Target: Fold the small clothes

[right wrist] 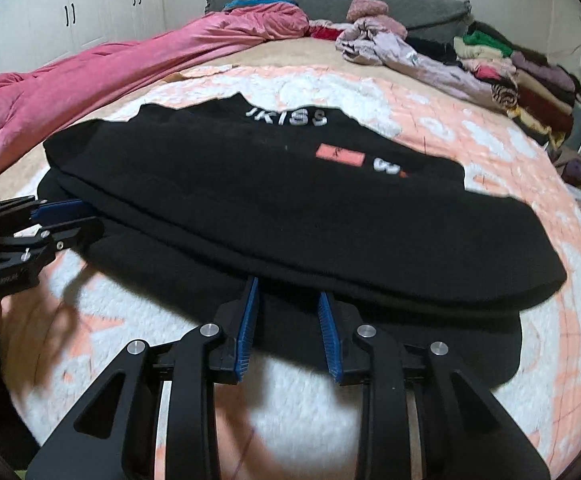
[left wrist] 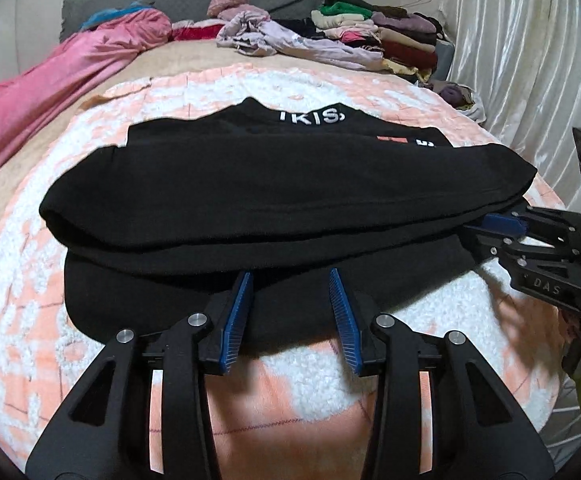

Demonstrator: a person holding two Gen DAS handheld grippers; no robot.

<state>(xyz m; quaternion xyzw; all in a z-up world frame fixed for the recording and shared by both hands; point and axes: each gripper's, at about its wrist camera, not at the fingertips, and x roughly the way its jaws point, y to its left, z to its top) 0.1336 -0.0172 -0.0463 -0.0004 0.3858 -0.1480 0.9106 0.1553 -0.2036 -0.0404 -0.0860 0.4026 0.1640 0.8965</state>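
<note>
Soft, even indoor light fills both views, fairly bright with no harsh glare. The folded black knit sweater [left wrist: 282, 200] reads as a nearly detail-less dark mass. The fisheye lenses bow the bed and darken the corners into a black vignette. The pleated white satin curtain [left wrist: 530, 60] carries a gentle sheen. In the right wrist view, a blurred shadow smears across the peach-and-white fleece blanket [right wrist: 102, 340].

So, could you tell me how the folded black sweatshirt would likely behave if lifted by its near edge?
The black sweatshirt would probably flop and unfold: its stacked layers lie loose. It looks thick, so fairly heavy. It likely drags rather than slides on the fuzzy blanket.
</note>
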